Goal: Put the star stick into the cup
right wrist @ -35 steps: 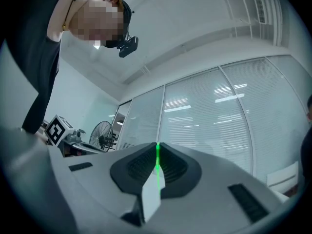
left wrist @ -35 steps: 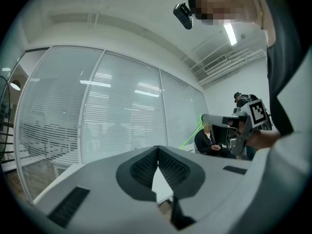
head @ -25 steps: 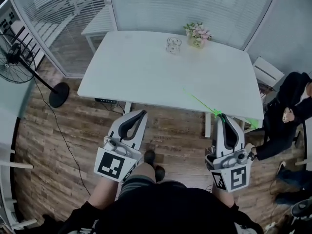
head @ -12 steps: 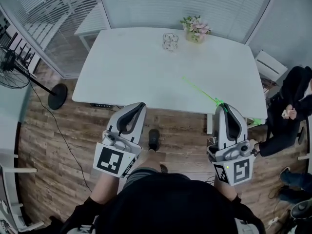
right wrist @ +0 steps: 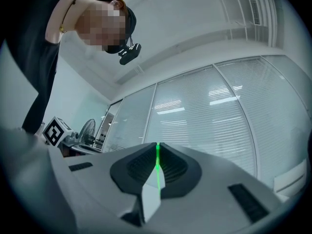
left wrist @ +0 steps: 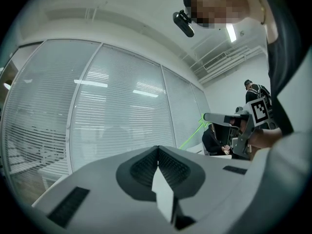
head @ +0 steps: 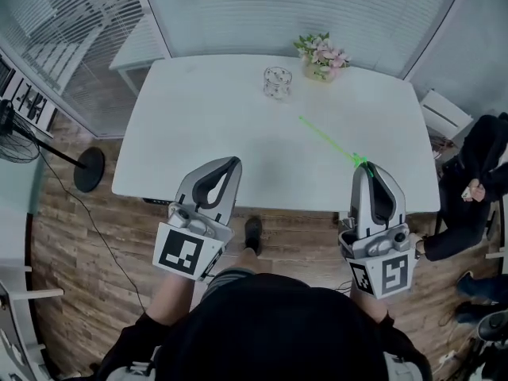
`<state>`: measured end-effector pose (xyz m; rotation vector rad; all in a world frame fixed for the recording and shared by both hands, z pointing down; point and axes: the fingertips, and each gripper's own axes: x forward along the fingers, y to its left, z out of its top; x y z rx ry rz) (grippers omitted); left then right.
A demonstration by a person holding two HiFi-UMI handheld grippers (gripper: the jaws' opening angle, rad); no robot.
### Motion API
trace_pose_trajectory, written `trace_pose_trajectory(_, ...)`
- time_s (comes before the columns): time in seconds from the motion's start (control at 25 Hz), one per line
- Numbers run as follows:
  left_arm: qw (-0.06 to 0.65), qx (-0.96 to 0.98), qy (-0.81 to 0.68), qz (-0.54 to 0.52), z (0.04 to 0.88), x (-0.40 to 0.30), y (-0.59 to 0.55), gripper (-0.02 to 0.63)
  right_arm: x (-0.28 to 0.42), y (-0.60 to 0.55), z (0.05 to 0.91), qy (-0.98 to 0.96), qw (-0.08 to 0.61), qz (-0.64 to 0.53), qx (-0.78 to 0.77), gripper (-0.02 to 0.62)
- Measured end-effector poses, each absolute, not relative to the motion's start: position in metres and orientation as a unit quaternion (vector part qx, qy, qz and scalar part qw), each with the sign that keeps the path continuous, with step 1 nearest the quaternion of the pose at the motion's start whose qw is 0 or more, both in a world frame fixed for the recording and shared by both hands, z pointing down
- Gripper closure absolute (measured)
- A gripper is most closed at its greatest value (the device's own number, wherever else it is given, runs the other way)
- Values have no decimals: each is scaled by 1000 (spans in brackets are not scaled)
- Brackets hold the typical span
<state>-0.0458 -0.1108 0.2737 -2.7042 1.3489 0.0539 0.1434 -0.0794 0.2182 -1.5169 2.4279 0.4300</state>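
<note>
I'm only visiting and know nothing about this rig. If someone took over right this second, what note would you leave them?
Left gripper: jaws together, nothing in them.
Right gripper: shut on the green star stick, which juts forward over the white table.
Cup: clear glass at the far side of the table, beside the flower pot. Nothing can be seen in it.
Done: the stick is picked up.
Left: carry the stick over to the cup, lower it in and let go.
</note>
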Motion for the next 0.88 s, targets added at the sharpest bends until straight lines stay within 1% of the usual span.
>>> trace_pose_trajectory(0.36, 54, -899, 433, 22, 269, -55, -188, 592, 129, -153, 219, 829, 110, 144, -530, 574)
trace_pose_trajectory(0.88, 44, -907, 419, 22, 272, -71, -267, 592, 110, -232, 226, 822, 96, 136, -544, 574)
